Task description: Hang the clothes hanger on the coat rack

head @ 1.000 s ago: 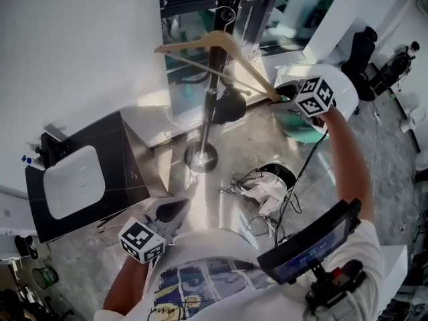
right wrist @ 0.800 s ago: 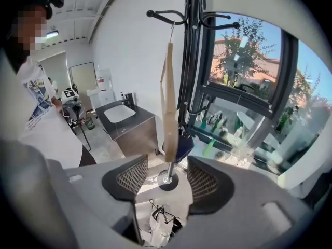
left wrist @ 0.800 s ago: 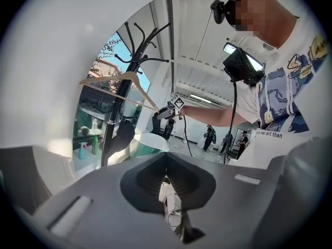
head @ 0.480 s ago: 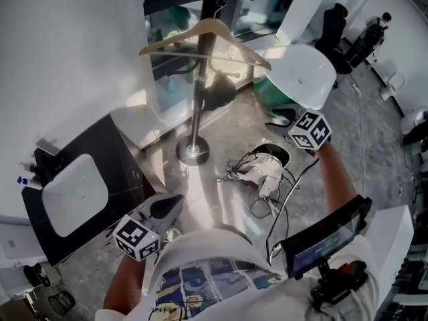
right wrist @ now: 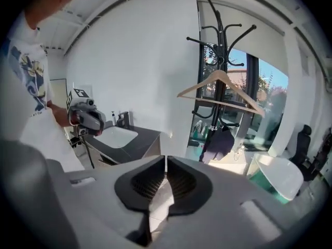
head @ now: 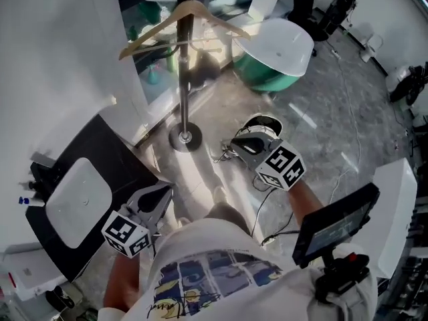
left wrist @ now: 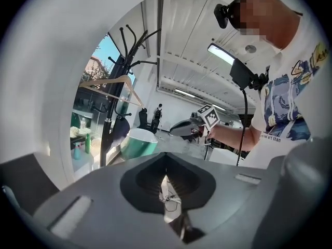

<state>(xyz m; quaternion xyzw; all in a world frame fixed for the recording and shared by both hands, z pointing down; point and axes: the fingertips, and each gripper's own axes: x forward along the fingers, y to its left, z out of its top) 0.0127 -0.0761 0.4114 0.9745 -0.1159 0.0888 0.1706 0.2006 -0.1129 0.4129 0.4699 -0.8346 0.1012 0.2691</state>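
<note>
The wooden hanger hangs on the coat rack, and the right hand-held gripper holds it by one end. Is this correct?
Not quite. The wooden hanger does hang on the coat rack, but the right hand-held gripper does not hold it. The head view shows that gripper well apart from the hanger, and the right gripper view shows its jaws together with nothing between them.

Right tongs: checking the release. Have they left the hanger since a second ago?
Yes: the right tongs pulled back from the hanger on the coat rack toward the person, jaws just closing, empty.
</note>
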